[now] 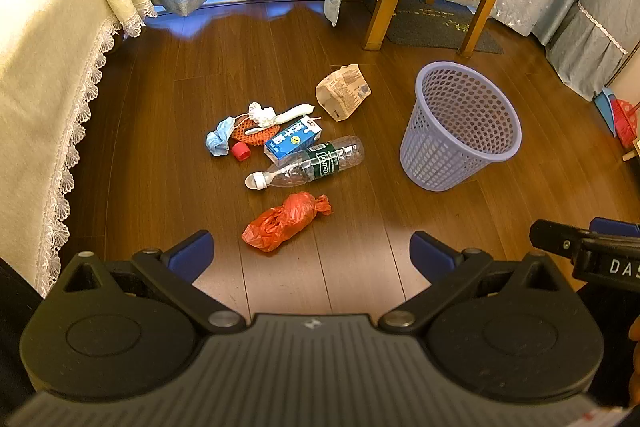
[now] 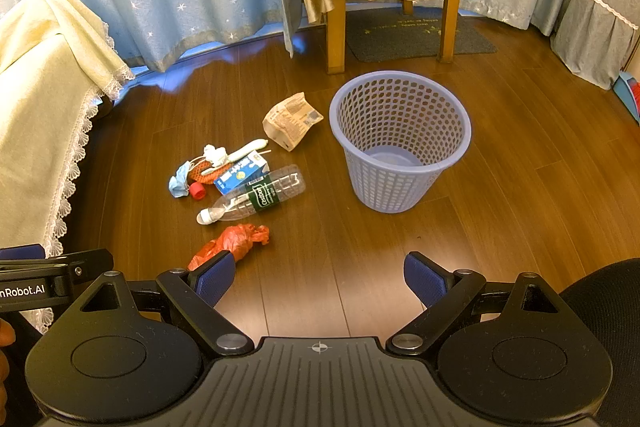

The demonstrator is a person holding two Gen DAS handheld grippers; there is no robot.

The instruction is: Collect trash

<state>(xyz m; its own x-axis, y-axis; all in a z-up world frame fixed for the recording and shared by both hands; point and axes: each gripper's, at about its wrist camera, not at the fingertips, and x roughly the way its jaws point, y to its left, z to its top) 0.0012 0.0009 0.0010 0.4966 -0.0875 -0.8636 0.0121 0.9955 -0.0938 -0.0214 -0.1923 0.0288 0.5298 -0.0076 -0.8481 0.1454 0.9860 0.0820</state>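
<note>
Trash: lying scattered on floor (image 1: 160,99) beside empty basket (image 1: 460,125).
Grippers: left gripper (image 1: 312,257) and right gripper (image 2: 320,277) are hovering fully spread, holding nothing.
Handling: red bag (image 1: 286,221) looking light, soft; pinching mid-bundle advised.

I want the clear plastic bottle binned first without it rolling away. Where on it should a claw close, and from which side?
Probably the green-labelled middle of the plastic bottle, coming from above with the pads across its width. It lies on its side, white cap toward the camera, base toward the basket. The blue carton lies close along its far side, so lower the far pad carefully. The left claw is open and empty.
</note>
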